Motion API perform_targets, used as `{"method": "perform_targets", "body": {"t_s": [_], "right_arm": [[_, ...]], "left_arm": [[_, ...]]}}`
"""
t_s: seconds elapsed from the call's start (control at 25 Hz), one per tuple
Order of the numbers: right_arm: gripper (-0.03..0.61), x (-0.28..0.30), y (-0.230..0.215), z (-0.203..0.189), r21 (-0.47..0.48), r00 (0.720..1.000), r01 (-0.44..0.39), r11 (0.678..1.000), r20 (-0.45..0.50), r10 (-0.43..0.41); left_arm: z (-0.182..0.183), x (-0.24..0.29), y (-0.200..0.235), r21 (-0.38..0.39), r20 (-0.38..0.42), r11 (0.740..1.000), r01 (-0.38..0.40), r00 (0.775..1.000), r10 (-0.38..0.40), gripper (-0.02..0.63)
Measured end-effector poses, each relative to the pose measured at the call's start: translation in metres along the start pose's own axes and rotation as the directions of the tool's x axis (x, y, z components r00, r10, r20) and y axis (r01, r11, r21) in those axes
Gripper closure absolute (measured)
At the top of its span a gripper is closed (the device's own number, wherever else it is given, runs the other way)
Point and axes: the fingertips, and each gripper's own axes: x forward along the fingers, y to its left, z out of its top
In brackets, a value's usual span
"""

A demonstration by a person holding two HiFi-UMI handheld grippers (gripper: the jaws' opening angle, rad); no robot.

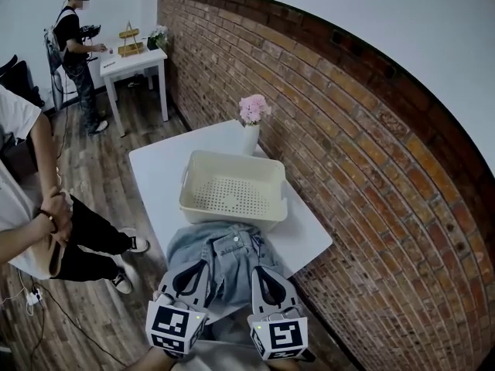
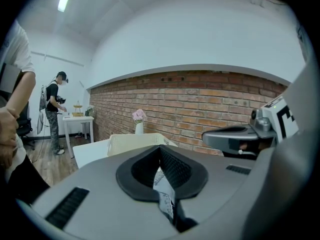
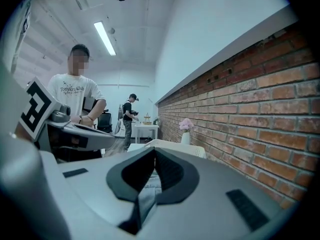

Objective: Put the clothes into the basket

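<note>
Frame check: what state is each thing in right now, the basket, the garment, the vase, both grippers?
Basket: upright on the table, empty.
Jeans: bunched at the table's near edge, outside the basket, pinched by both grippers.
Vase: upright, holding pink flowers.
Left gripper: shut on the jeans.
Right gripper: shut on the jeans.

Recording studio: brick wall (image 1: 348, 130), white table (image 1: 158, 172), headset-wearing person (image 1: 76, 49)

Near end of jeans (image 1: 226, 247) hidden behind left tongs (image 1: 203, 266) and right tongs (image 1: 258, 272)
</note>
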Motion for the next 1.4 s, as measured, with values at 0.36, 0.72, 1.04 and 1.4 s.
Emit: {"method": "perform_targets", "body": {"t_s": [0.36, 0.72, 1.04, 1.4], "right_arm": [[0.571, 0.011, -0.011, -0.009, -0.041, 1.000, -0.029, 0.999, 0.009, 0.029], [0.569, 0.021, -0.022, -0.034, -0.048, 0.999, -0.036, 0.998, -0.021, 0.035], [0.517, 0.028, -0.029, -0.061, -0.038, 0.996, -0.030, 0.999, -0.088, 0.026], [0.349, 0.034, -0.038, -0.097, -0.014, 0.983, -0.035, 0.999, -0.179, 0.032]], "left_arm": [[-0.009, 0.010, 0.011, 0.038, -0.009, 0.998, -0.042, 0.999, 0.042, 0.604], [-0.038, 0.027, 0.025, 0.036, -0.065, 0.999, -0.017, 0.998, 0.019, 0.603], [-0.072, 0.039, 0.044, 0.004, -0.160, 1.000, 0.010, 0.987, -0.009, 0.574], [-0.107, 0.047, 0.051, -0.028, -0.289, 0.997, 0.071, 0.954, -0.076, 0.418]]}}
